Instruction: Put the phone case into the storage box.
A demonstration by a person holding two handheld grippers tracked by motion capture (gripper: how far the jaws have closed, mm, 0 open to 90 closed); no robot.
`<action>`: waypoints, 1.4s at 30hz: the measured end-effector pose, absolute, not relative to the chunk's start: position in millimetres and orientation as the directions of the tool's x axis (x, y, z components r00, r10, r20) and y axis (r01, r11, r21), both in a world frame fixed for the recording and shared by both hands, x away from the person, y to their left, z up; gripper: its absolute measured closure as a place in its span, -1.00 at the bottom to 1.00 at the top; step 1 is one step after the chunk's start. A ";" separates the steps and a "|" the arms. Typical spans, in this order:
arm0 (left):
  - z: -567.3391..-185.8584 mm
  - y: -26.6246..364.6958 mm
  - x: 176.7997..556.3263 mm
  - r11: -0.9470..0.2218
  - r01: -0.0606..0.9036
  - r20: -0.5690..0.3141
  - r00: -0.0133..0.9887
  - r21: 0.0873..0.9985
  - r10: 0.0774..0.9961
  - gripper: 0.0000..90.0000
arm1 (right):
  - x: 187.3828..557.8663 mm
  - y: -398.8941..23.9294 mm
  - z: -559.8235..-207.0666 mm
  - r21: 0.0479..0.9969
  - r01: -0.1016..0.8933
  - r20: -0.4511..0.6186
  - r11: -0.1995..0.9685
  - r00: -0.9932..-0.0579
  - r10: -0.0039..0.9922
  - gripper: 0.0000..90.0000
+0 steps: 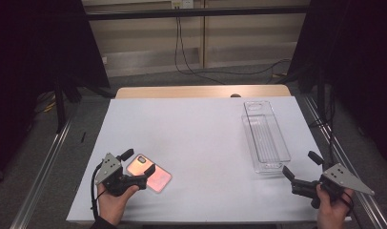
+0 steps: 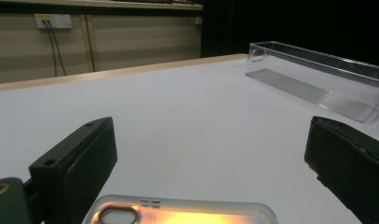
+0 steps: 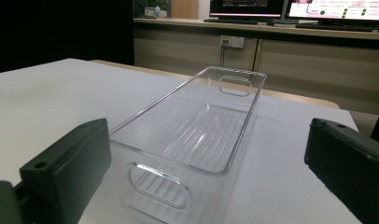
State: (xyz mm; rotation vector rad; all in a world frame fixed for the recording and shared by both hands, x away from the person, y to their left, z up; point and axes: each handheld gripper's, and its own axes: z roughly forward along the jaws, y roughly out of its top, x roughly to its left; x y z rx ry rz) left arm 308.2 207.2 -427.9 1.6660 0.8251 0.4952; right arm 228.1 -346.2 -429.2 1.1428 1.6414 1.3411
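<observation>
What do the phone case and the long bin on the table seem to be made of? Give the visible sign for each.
Phone case: probably soft plastic or silicone with an iridescent pink-orange sheen; its frosted translucent rim shows in the left gripper view. Long bin: clear rigid plastic, likely acrylic; the table shows through its glossy walls, with a ribbed floor and cut-out handles.

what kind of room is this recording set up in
Probably a lab or office workroom set up for recording: a white-covered table inside a dark metal frame, computer monitors on a counter behind, and wall sockets with cables.

The left gripper (image 2: 211,163) stood with jaws wide apart over the phone case (image 2: 178,212); a clear bin (image 2: 318,74) lay beyond on the white table (image 2: 178,107).
</observation>
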 end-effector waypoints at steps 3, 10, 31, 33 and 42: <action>-425.3 203.1 311.9 -0.075 0.239 -0.108 0.668 0.968 0.737 -0.95 | 228.6 -346.9 -429.3 0.978 0.195 0.004 0.069 -0.350 0.937 -1.00; -420.8 192.7 318.4 -0.098 0.215 -0.083 0.698 0.972 0.711 -0.96 | 228.2 -346.6 -429.1 0.980 0.190 0.011 0.060 -0.350 0.937 -1.00; -415.9 167.0 349.6 -0.103 0.227 -0.087 0.695 0.968 0.714 -0.76 | 228.0 -346.5 -429.7 0.979 0.194 0.011 0.058 -0.337 0.941 -1.00; -418.1 165.0 349.4 -0.114 0.243 -0.096 0.708 0.963 0.700 -0.70 | 227.8 -346.5 -429.9 0.979 0.194 0.012 0.057 -0.336 0.942 -1.00; -414.1 171.9 347.2 -0.134 0.252 -0.100 0.736 0.958 0.670 -0.20 | 227.4 -346.9 -429.8 0.980 0.194 0.016 0.053 -0.337 0.941 -1.00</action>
